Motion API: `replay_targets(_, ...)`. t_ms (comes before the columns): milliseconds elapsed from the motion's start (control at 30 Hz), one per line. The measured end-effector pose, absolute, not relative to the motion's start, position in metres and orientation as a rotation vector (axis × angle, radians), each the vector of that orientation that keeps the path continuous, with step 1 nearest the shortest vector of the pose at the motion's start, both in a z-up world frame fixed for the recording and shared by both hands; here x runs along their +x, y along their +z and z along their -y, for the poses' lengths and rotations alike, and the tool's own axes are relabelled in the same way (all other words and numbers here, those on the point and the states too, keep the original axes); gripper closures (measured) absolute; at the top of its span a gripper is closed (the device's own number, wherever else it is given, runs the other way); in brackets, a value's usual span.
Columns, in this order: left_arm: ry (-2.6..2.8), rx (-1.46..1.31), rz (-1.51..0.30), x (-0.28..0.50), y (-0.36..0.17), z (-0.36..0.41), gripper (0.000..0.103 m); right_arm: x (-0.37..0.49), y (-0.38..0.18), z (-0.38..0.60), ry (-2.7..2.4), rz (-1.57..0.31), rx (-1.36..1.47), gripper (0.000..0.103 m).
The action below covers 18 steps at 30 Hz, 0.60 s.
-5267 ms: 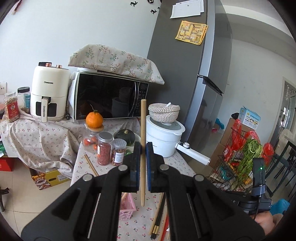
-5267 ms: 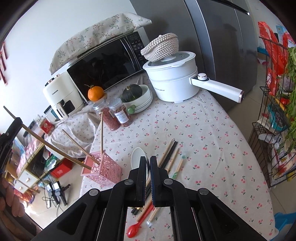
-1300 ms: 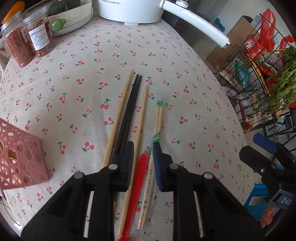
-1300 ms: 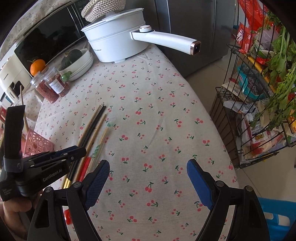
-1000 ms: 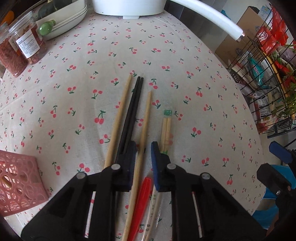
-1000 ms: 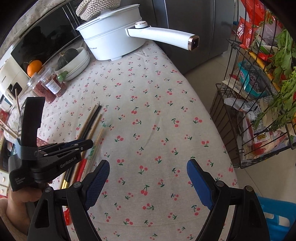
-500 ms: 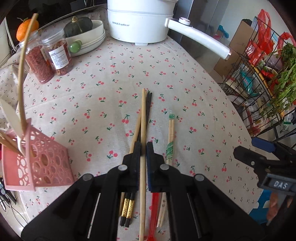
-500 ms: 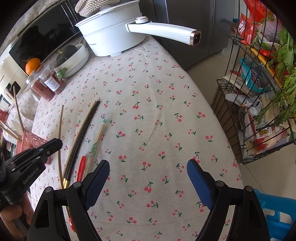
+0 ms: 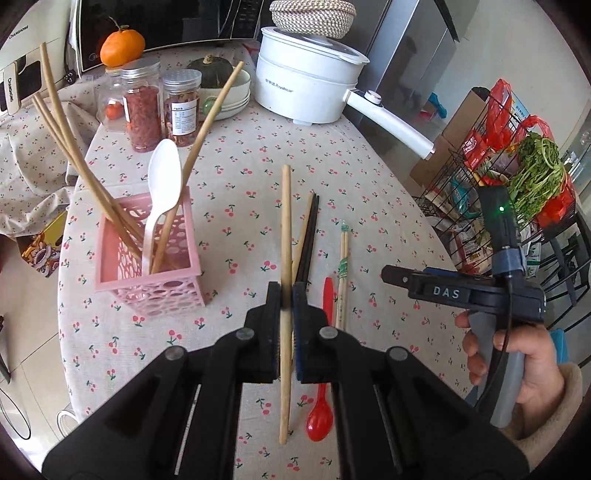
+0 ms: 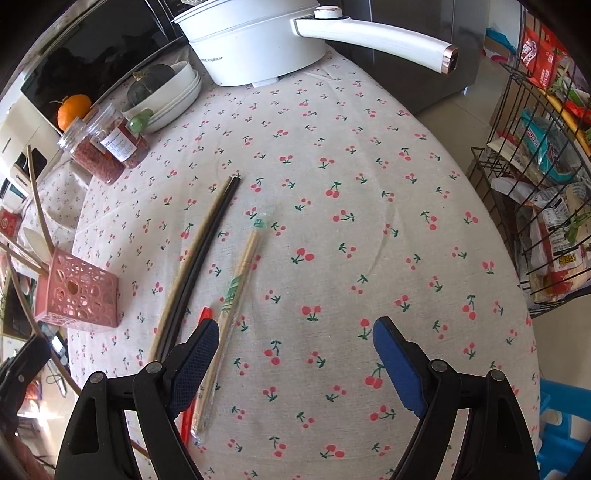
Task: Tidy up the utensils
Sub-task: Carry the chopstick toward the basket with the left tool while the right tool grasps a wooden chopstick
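My left gripper (image 9: pixel 286 291) is shut on a light wooden chopstick (image 9: pixel 285 229), held clear above the cherry-print tablecloth. To its left stands the pink perforated holder (image 9: pixel 147 258) with several wooden chopsticks and a white spoon (image 9: pixel 164 177) in it. On the cloth lie another wooden chopstick (image 10: pixel 184 266), a black pair (image 10: pixel 207 243), a wrapped pair (image 10: pixel 236 280) and a red spoon (image 9: pixel 320 417). My right gripper (image 10: pixel 291 350) hangs open over the cloth, its left finger just beside the wrapped pair, nothing between the fingers.
A white electric pot (image 9: pixel 306 85) with a long handle (image 10: pixel 376 35) stands at the back. Two spice jars (image 9: pixel 162 107), an orange, a bowl with a squash and a microwave are behind the holder. A wire rack (image 9: pixel 509 184) of groceries stands off the table's right edge.
My left gripper closed on the wooden chopstick and lifted it off the cloth, pulling back so the pink holder came into view. The right gripper drifted closer to the wrapped pair, still open.
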<state>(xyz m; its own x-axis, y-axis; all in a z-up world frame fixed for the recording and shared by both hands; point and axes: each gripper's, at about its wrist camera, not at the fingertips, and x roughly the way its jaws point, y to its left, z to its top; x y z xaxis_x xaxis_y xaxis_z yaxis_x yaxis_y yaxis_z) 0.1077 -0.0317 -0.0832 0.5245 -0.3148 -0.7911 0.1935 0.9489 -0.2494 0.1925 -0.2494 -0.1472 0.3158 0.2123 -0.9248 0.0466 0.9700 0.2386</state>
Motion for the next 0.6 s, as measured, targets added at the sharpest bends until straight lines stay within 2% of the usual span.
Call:
replay_targets(100, -0.32, -0.15, -0.964, 0.102, -0.078, 0.023, 0.096, 0.204, -0.155, 0.239, 0.116, -1.255, 0.266, 0.017)
replay_targets(133, -0.32, -0.151, -0.96, 0.101, -0.077, 0.02, 0.096, 0.207, -0.158, 0.235, 0.115, -1.257, 0.273, 0.021)
replay_targets(300, -0.303, -0.168, -0.961, 0.098, -0.077, 0.001, 0.096, 0.224, -0.173, 0.219, 0.097, -1.287, 0.309, 0.047)
replay_targets(533, -0.288, -0.185, -0.964, 0.093, -0.077, -0.017, 0.096, 0.23, -0.176, 0.188, -0.001, -1.278, 0.098, 0.063)
replay_targets(600, -0.282, -0.188, -0.965, 0.093, -0.077, -0.019, 0.096, 0.229, -0.177, 0.18, -0.004, -1.273, 0.046, 0.079)
